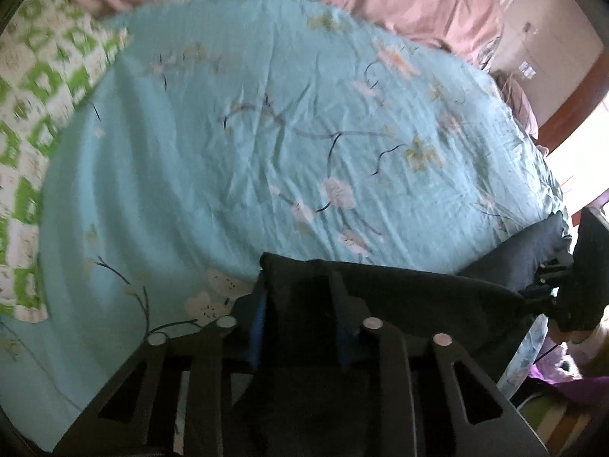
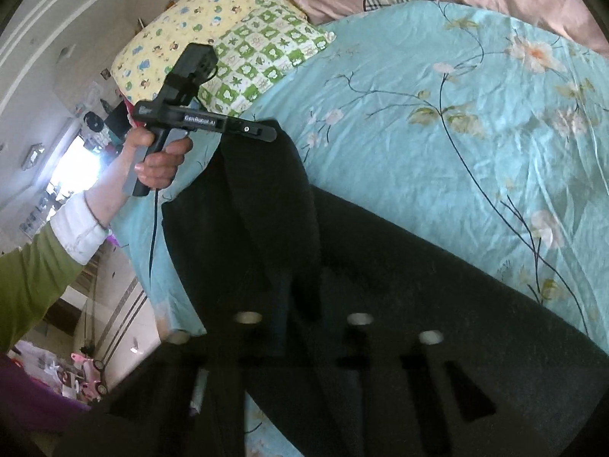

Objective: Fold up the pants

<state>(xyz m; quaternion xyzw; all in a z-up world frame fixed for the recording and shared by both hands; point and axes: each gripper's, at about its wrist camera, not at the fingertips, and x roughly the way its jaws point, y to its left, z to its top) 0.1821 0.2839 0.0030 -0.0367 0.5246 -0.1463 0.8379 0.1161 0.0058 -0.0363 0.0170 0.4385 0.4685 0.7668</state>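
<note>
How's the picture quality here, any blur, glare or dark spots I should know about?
Left wrist view: the green checked pillow is smeared by motion blur, and the window at the right edge is blown out white. Right wrist view: the black pants read as near-featureless dark, swallowing the right gripper; both views bend at the edges.

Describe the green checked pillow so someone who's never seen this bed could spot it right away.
Start at the light blue floral bedsheet covering the bed and follow it to the head end. There the green-and-white checked pillow lies against the sheet's edge. Its neighbour is a yellow pillow with small cartoon prints; only this one has green squares.
</note>
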